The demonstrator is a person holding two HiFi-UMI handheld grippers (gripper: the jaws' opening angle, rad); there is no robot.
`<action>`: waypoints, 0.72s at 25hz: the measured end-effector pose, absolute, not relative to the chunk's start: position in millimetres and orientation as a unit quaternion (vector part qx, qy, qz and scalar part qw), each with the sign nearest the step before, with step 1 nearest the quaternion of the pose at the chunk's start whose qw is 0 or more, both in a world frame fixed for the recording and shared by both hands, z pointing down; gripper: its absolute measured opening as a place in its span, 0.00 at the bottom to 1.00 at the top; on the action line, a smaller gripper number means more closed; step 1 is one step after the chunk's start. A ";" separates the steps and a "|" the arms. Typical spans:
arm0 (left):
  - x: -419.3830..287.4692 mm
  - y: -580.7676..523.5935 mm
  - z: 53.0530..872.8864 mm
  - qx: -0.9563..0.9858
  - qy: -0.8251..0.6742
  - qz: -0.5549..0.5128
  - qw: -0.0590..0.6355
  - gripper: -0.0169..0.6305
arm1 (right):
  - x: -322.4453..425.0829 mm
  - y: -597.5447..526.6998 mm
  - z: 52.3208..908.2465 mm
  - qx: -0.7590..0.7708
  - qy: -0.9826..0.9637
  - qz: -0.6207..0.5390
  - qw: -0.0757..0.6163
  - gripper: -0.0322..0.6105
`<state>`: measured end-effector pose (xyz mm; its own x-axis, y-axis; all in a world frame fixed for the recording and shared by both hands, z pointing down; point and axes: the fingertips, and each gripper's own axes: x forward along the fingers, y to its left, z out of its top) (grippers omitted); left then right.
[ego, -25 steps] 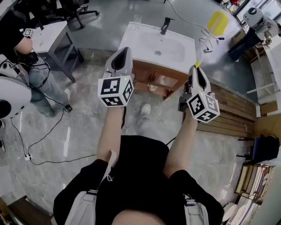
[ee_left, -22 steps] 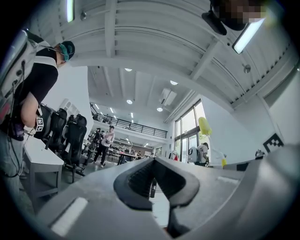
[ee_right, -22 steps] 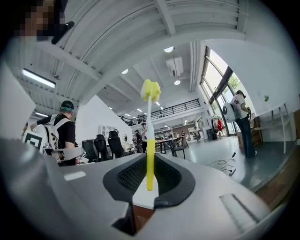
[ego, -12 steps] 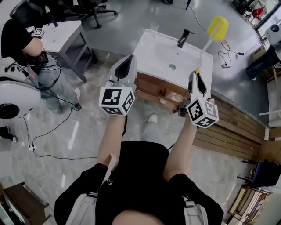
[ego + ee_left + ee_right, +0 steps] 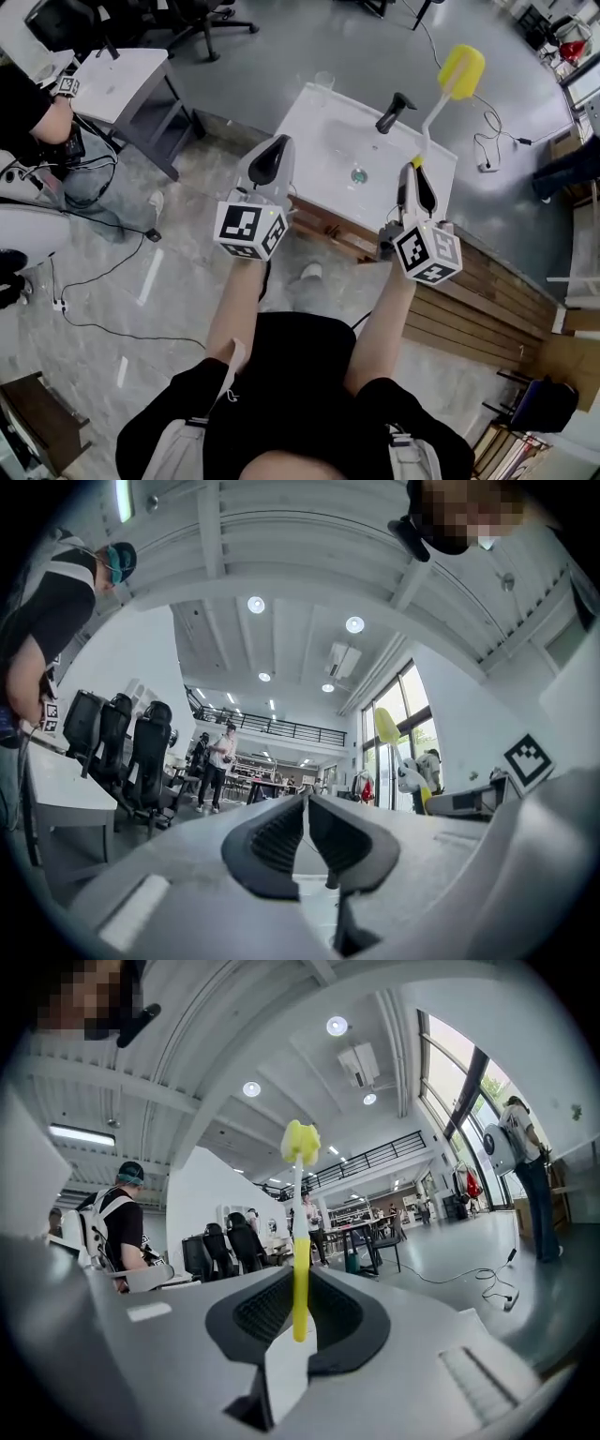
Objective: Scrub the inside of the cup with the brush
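— Where's the cup (image 5: 324, 81)?
— At the white surface's (image 5: 309, 120) far left corner, left of the tap (image 5: 394, 111).
— The brush (image 5: 459, 70)?
— The right gripper's (image 5: 415, 171) fingers clamp its handle, yellow head raised. The left gripper's (image 5: 272, 155) fingers are closed on nothing. Both forearms reach forward toward the surface.

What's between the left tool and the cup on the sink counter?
Head view: only bare white countertop lies between the shut left tool and the cup at the back corner.
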<state>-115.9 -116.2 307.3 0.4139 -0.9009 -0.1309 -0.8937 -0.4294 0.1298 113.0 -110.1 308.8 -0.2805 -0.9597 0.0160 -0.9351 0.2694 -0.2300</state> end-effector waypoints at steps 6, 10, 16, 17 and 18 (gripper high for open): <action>-90.9 -161.7 327.3 0.836 -0.543 -0.071 0.034 0.04 | 131.3 -160.0 315.0 -0.583 0.803 -0.107 0.053 0.13; -80.0 -177.5 339.3 0.834 -0.548 -0.053 0.040 0.05 | 141.2 -173.5 318.0 -0.577 0.808 -0.111 0.051 0.13; -59.4 -189.1 351.2 0.838 -0.543 -0.034 0.044 0.11 | 161.3 -181.3 321.2 -0.578 0.806 -0.117 0.051 0.13; -56.7 -190.4 353.8 0.838 -0.543 -0.029 0.044 0.12 | 164.5 -182.0 322.1 -0.578 0.806 -0.118 0.049 0.13; -54.1 -191.9 356.8 0.838 -0.543 -0.025 0.045 0.13 | 167.5 -182.8 322.9 -0.578 0.806 -0.120 0.048 0.13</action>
<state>-54.1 -191.9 356.8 0.4090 -0.9125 0.0065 -0.9080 -0.4062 0.1027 167.5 -182.8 322.9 -0.3264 -0.9433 0.0608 -0.9202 0.3024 -0.2486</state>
